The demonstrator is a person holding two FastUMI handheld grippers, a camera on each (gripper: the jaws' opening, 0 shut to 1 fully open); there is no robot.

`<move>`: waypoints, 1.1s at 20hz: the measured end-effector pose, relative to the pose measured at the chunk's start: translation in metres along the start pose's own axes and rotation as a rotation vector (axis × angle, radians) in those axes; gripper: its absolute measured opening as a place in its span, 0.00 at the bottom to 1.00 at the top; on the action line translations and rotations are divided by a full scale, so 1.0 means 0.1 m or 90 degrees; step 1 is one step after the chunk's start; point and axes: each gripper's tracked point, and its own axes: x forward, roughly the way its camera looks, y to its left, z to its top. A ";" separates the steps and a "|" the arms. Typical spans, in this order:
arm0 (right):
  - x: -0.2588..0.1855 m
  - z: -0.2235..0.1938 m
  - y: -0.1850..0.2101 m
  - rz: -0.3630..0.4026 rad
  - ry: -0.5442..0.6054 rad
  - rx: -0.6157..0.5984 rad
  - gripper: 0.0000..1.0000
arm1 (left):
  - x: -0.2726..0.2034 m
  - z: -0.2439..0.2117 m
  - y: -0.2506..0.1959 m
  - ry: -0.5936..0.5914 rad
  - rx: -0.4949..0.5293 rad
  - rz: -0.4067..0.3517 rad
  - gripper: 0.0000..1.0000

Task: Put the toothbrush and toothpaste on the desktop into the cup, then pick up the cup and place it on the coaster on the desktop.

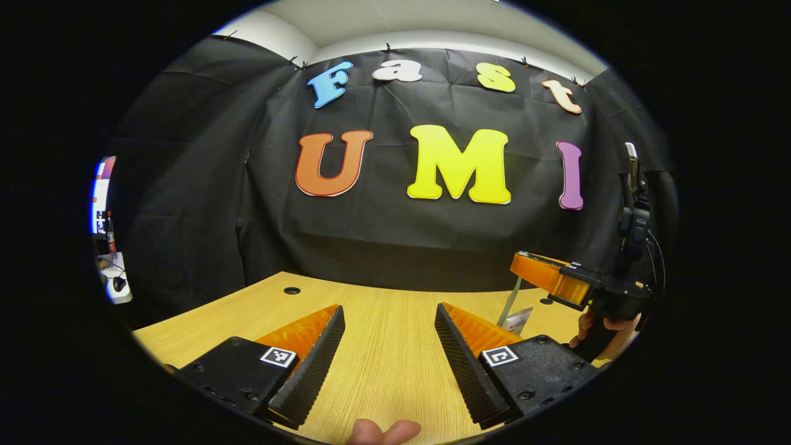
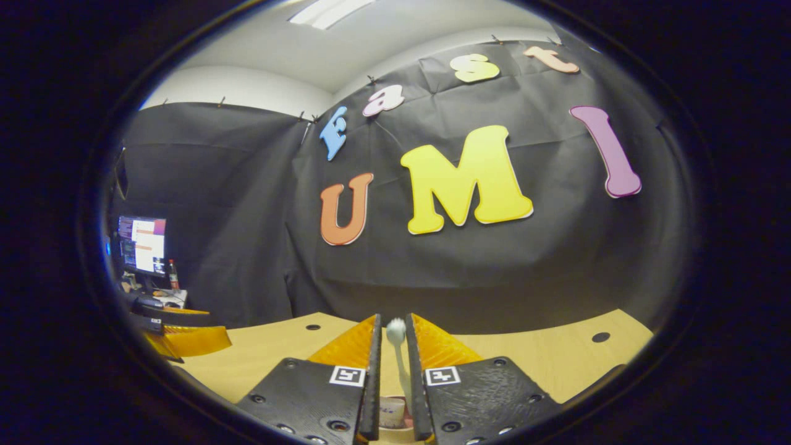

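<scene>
In the left gripper view, the left gripper is hovering low over the wooden counter with its jaws standing wide apart and nothing between them. A fingertip of the hand holding it is peeking in at the bottom edge. Off to the right, the right gripper is hanging above the counter, gripped from below by the other hand. Below it a thin pale stick is slanting down toward a small white packet-like thing on the counter; what that is cannot be told.

In the right gripper view, the right gripper is closing narrowly on a slim whitish toothbrush, which is lying lengthwise between the two fingers, its rounded end poking out near the fingertips. Both fingers seem to be pressing on it. Under the jaws, the rim of a cup is showing. At far left, the left gripper is sitting over the counter's edge.
</scene>
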 end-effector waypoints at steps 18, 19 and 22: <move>-1.07 0.38 -0.46 -0.051 0.003 0.003 0.92 | -0.04 -0.30 -0.66 0.117 0.029 -0.163 0.94; -1.18 0.39 -0.52 -0.056 0.012 0.002 0.95 | -0.04 -0.35 -0.75 0.140 0.040 -0.190 0.93; -1.51 0.35 -0.67 -0.061 0.041 0.002 0.95 | -0.08 -0.52 -0.94 0.235 0.077 -0.269 0.93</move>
